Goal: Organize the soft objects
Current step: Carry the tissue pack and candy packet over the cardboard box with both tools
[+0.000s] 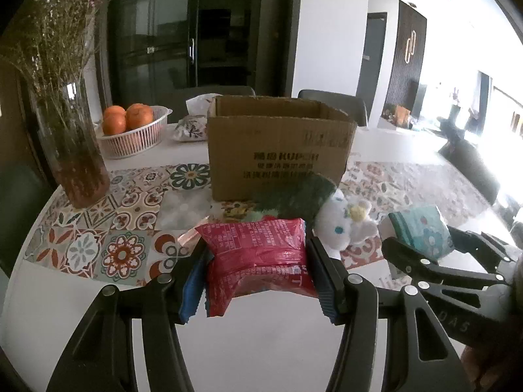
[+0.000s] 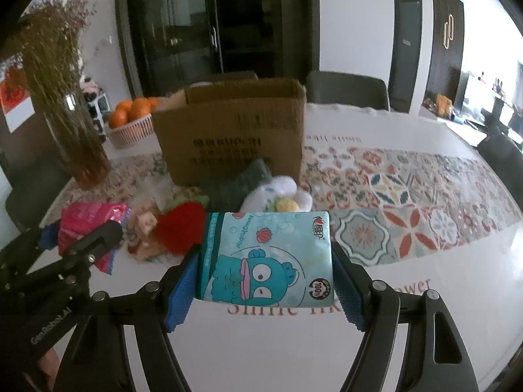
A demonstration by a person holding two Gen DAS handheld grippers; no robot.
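Observation:
My left gripper is shut on a red snack packet, held above the white table. My right gripper is shut on a teal tissue pack with a cartoon fish on it. Each held item also shows in the other view: the tissue pack at the right, the red packet at the left. An open cardboard box stands behind. In front of the box lie a dark green cloth, a white plush toy and a red plush piece.
A glass vase of dried flowers stands at the left on the patterned table runner. A white basket of oranges and a tissue bag sit behind it. Dark chairs line the far edge.

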